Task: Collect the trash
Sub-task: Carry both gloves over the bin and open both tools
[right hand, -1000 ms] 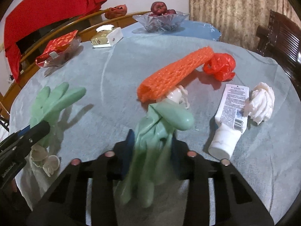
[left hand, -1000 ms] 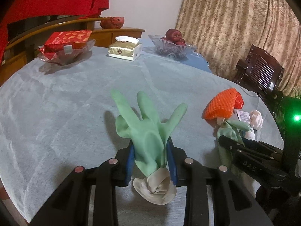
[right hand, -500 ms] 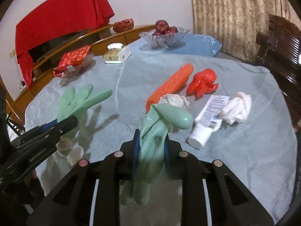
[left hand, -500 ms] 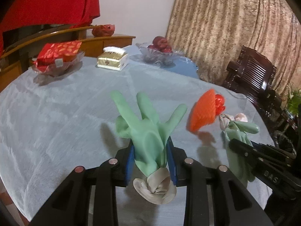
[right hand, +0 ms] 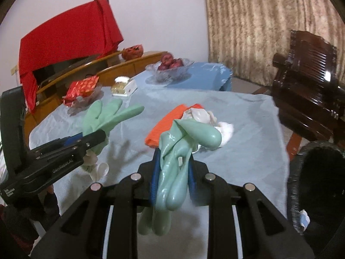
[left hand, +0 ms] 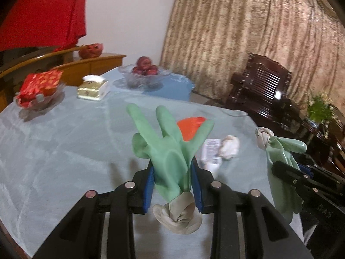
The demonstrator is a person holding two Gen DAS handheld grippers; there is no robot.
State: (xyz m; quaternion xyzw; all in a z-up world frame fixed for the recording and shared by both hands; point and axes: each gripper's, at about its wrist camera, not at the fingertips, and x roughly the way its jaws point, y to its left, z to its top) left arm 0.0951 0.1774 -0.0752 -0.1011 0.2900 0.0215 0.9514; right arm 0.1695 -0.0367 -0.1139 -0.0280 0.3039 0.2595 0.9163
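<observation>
While each tool clamps a green rubber glove clear of the counter (left hand: 54, 151), the left tool (left hand: 172, 185) gripping the splayed glove (left hand: 170, 151) and the right tool (right hand: 172, 172) the crumpled glove (right hand: 183, 142), an orange net sleeve (right hand: 166, 123), a white tube (left hand: 210, 153) and wadded tissue (left hand: 230, 146) lie uncollected. A dark bin (right hand: 319, 185) waits at right.

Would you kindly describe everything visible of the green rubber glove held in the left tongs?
The pale green rubber glove looks smooth and matte, with a crumpled off-white lining bunched out at its cuff. The left tongs clamp it between blue pads just above the cuff. It stands nearly upright, fingers splayed and pointing up, cuff hanging below the pads, lifted clear above the light blue tablecloth.
</observation>
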